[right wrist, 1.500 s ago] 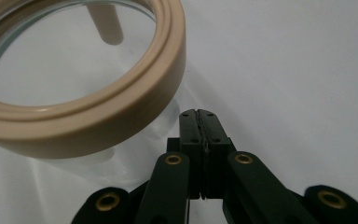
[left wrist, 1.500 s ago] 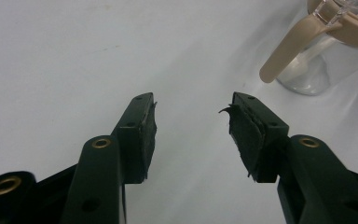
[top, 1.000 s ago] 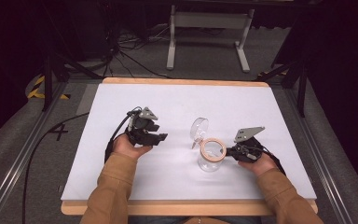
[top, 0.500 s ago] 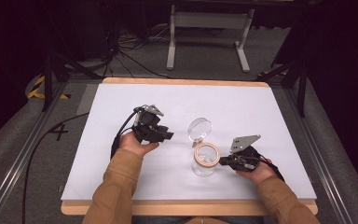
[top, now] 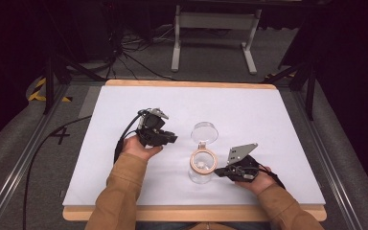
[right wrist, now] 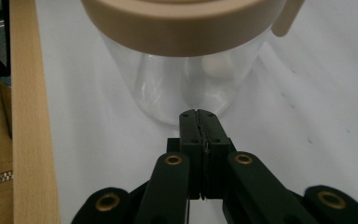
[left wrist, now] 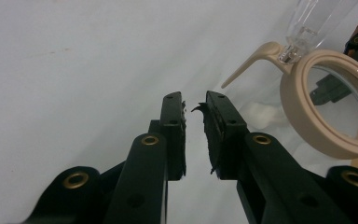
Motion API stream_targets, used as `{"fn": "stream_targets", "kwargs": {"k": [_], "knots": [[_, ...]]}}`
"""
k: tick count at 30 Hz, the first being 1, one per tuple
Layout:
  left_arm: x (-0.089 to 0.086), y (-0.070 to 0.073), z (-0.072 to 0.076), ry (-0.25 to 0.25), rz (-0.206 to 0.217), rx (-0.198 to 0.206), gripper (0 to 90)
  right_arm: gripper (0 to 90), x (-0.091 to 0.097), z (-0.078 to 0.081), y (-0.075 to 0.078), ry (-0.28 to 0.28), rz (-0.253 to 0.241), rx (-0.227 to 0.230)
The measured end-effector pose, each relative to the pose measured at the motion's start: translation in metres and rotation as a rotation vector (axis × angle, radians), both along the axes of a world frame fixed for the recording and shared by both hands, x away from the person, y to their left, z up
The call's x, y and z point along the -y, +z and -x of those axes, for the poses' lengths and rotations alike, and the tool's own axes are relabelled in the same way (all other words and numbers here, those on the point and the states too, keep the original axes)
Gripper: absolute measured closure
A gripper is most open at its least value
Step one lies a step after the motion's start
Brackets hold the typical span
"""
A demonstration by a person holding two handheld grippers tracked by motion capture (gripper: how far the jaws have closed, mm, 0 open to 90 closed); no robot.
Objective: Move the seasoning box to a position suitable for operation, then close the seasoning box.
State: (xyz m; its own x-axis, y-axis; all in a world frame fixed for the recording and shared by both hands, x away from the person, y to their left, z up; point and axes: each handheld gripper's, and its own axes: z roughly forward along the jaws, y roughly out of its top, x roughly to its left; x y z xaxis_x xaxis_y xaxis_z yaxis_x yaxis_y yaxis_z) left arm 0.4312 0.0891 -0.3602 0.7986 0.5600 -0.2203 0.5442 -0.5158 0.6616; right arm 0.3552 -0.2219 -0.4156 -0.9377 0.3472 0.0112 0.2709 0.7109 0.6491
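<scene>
Closing through the last moments, the left gripper [left wrist: 193,105] now stands with its black jaws narrowed to a slim gap and nothing between them; its worn pads [left wrist: 214,135] hover over bare white table [top: 139,201], a little apart from the clear plastic jar with the tan ring-shaped rim [top: 202,165]. The right gripper [right wrist: 199,114] has its jaws pressed fully together on nothing, their tips just at the jar's lower wall, whether touching I cannot tell. Compared with a second ago, the jar and the right hand have slid together toward the table's near edge, and the round clear hinged lid [top: 205,132] stands flipped back behind the rim. A small pale lump [right wrist: 214,65] lies inside the jar. My guess: the right gripper is steadying or nudging the jar, while the left has let something go and is now free.
</scene>
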Motion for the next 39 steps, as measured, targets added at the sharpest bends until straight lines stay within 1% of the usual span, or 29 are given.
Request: {"fn": "stream_targets", "kwargs": {"k": [5, 6, 7, 9, 10, 12, 13, 14, 15, 16, 17, 19, 21, 22, 23, 24, 25, 27, 28, 29, 30, 31, 32, 33, 34, 35, 36, 38, 39], "knots": [[0.001, 0.0, 0.002, -0.006, 0.011, 0.007, 78.9, 89.8, -0.004, 0.002, 0.0, 0.009, 0.01, 0.007], [0.001, 0.001, 0.002, -0.012, 0.013, 0.011, 79.5, 89.8, -0.004, 0.001, 0.0, 0.009, 0.01, 0.008], [0.001, 0.001, 0.002, -0.014, 0.014, 0.018, 80.1, 89.8, -0.003, 0.002, 0.0, 0.016, 0.004, -0.002], [0.001, 0.002, 0.003, -0.017, 0.017, 0.026, 81.1, 89.8, -0.002, 0.001, 0.002, 0.016, 0.013, 0.007], [0.002, 0.003, 0.003, -0.02, 0.028, 0.034, 81.9, 89.8, -0.001, 0.001, 0.003, 0.016, 0.008, 0.004], [0.004, 0.005, 0.004, -0.026, 0.041, 0.049, 83.7, 89.8, 0.003, 0.001, 0.008, 0.01, 0.008, 0.017], [0.006, 0.006, 0.005, -0.025, 0.05, 0.065, 84.2, 89.8, 0.006, 0.001, 0.01, 0.003, 0.009, 0.025], [0.006, 0.006, 0.005, -0.025, 0.05, 0.065, 85.5, 89.8, 0.006, 0.001, 0.01, 0.003, 0.009, 0.025], [0.007, 0.007, 0.005, -0.023, 0.054, 0.073, 85.5, 89.8, 0.009, 0.001, 0.015, -0.009, 0.009, 0.041], [0.008, 0.007, 0.005, -0.021, 0.061, 0.081, 87.3, 89.8, 0.013, 0.0, 0.019, -0.021, 0.001, 0.052], [0.01, 0.008, 0.005, -0.023, 0.066, 0.079, 89.0, 89.9, 0.016, -0.001, 0.023, -0.032, -0.017, 0.06], [0.013, 0.007, 0.004, -0.017, 0.084, 0.079, 89.5, 89.9, 0.021, -0.003, 0.033, -0.053, -0.062, 0.068], [0.017, 0.006, 0.002, -0.016, 0.116, 0.086, 89.5, 89.9, 0.023, -0.004, 0.041, -0.073, -0.106, 0.069], [0.018, 0.006, 0.002, -0.019, 0.124, 0.087, 89.6, 89.9, 0.023, -0.004, 0.044, -0.08, -0.132, 0.067], [0.019, 0.006, 0.002, -0.007, 0.148, 0.086, 89.6, 89.9, 0.023, -0.004, 0.046, -0.085, -0.149, 0.063], [0.02, 0.006, 0.001, -0.009, 0.155, 0.089, 89.5, 89.9, 0.021, -0.004, 0.048, -0.089, -0.165, 0.06], [0.022, 0.006, 0.001, -0.003, 0.18, 0.093, 89.5, 89.9, 0.02, -0.004, 0.049, -0.095, -0.179, 0.058], [0.022, 0.006, 0.001, 0.002, 0.185, 0.091, 89.5, 89.9, 0.017, -0.004, 0.052, -0.103, -0.213, 0.058], [0.023, 0.005, 0.001, 0.008, 0.195, 0.093, 89.5, 89.9, 0.016, -0.003, 0.054, -0.105, -0.24, 0.058], [0.023, 0.005, 0.0, 0.006, 0.199, 0.102, 89.5, 89.9, 0.014, -0.003, 0.055, -0.102, -0.262, 0.061], [0.024, 0.004, 0.0, 0.009, 0.197, 0.101, 89.4, 89.9, 0.013, -0.003, 0.056, -0.099, -0.282, 0.064], [0.025, 0.003, 0.0, 0.014, 0.206, 0.106, 89.4, 89.9, 0.012, -0.002, 0.058, -0.102, -0.298, 0.069], [0.025, 0.003, 0.0, 0.014, 0.206, 0.106, 89.4, 89.9, 0.01, -0.002, 0.059, -0.104, -0.312, 0.071], [0.027, 0.002, -0.001, 0.014, 0.211, 0.124, 89.4, 89.9, 0.01, -0.002, 0.059, -0.104, -0.312, 0.071], [0.03, 0.002, 0.0, 0.002, 0.21, 0.132, 89.5, 89.9, 0.008, -0.002, 0.06, -0.103, -0.346, 0.078], [0.032, 0.002, 0.001, -0.006, 0.198, 0.141, 89.5, 89.9, 0.007, -0.001, 0.06, -0.104, -0.353, 0.082], [0.032, 0.002, 0.001, -0.006, 0.198, 0.141, 89.5, 89.9, 0.006, -0.001, 0.061, -0.106, -0.363, 0.089], [0.034, 0.002, 0.002, -0.009, 0.192, 0.153, 89.5, 89.9, 0.005, -0.001, 0.061, -0.106, -0.371, 0.087], [0.033, 0.002, 0.003, -0.008, 0.19, 0.147, 89.5, 89.9, 0.005, -0.001, 0.061, -0.11, -0.38, 0.086]]}}
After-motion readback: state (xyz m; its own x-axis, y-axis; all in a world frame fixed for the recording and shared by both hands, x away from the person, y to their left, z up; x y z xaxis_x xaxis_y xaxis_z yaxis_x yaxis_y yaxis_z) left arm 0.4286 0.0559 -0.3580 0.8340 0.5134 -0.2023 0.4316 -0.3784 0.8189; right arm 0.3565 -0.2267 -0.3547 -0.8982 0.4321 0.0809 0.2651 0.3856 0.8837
